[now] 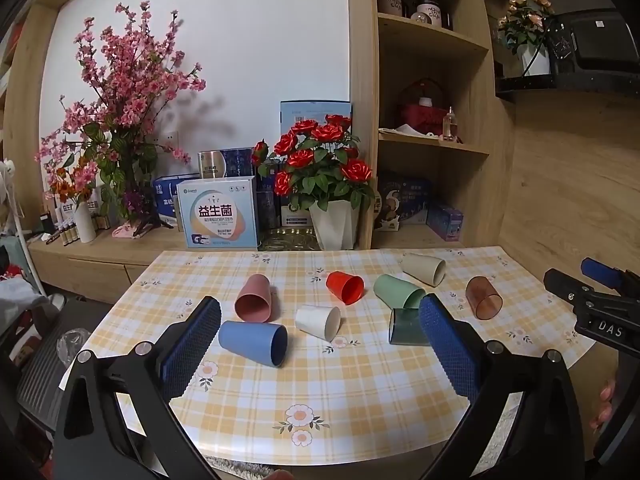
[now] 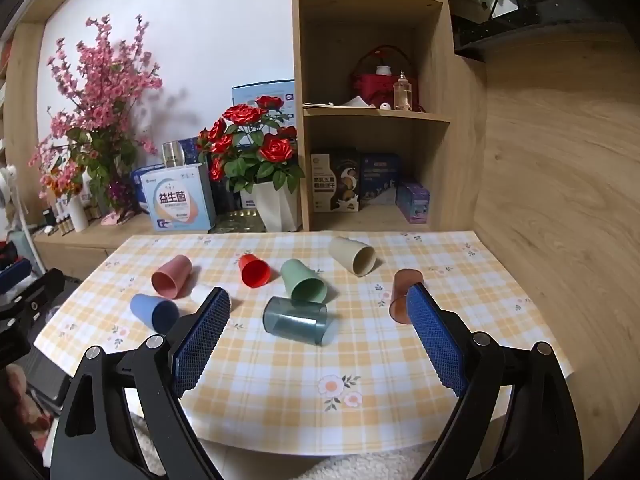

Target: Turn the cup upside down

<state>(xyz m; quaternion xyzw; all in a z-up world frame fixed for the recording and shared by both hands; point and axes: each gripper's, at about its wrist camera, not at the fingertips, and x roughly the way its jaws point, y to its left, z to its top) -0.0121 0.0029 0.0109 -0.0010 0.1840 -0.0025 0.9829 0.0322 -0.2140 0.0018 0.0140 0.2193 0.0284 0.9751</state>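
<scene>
Several cups lie on their sides on the checked tablecloth (image 1: 320,392): pink (image 1: 253,298), blue (image 1: 253,342), white (image 1: 318,322), red (image 1: 345,287), green (image 1: 398,290), beige (image 1: 423,269), clear brown (image 1: 483,297) and clear grey-teal (image 1: 406,326). My left gripper (image 1: 320,312) is open and empty above the near table, the white cup between its fingers in view. My right gripper (image 2: 318,300) is open and empty, with the grey-teal cup (image 2: 295,320) lying between its fingers further ahead. The right gripper shows at the left wrist view's right edge (image 1: 592,300).
A white pot of red roses (image 1: 334,222), boxes (image 1: 218,214) and a pink blossom vase (image 1: 86,220) stand on the wooden sideboard behind the table. A wooden shelf unit (image 2: 372,120) rises at the back right. A wooden wall panel (image 2: 560,200) borders the table's right side.
</scene>
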